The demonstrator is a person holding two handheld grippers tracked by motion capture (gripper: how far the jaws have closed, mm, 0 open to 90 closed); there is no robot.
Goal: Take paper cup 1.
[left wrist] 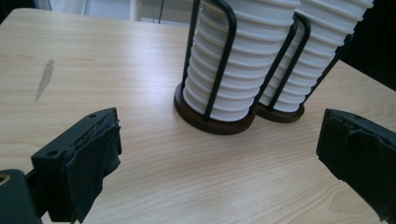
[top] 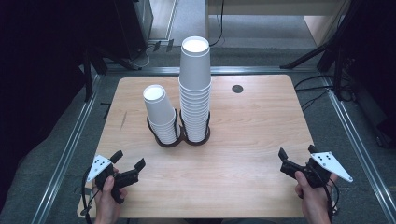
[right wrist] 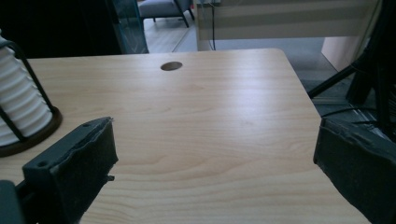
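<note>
The left gripper [top: 127, 161], jaws wide and empty at lower left, is nearer the short stack [top: 161, 112], which stands upright up and right of it at centre: ribbed white paper cups in a black wire holder [top: 163, 137]. The tall stack [top: 195, 88] touches alongside. The right gripper [top: 296, 156] is open at lower right on the pale wood table [top: 252, 135].

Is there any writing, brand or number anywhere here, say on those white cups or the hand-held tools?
None can be read.
The cup stacks are plain white.
The grey plate on the left gripper bears only small dots, no letters.
The wooden table carries no label.
</note>
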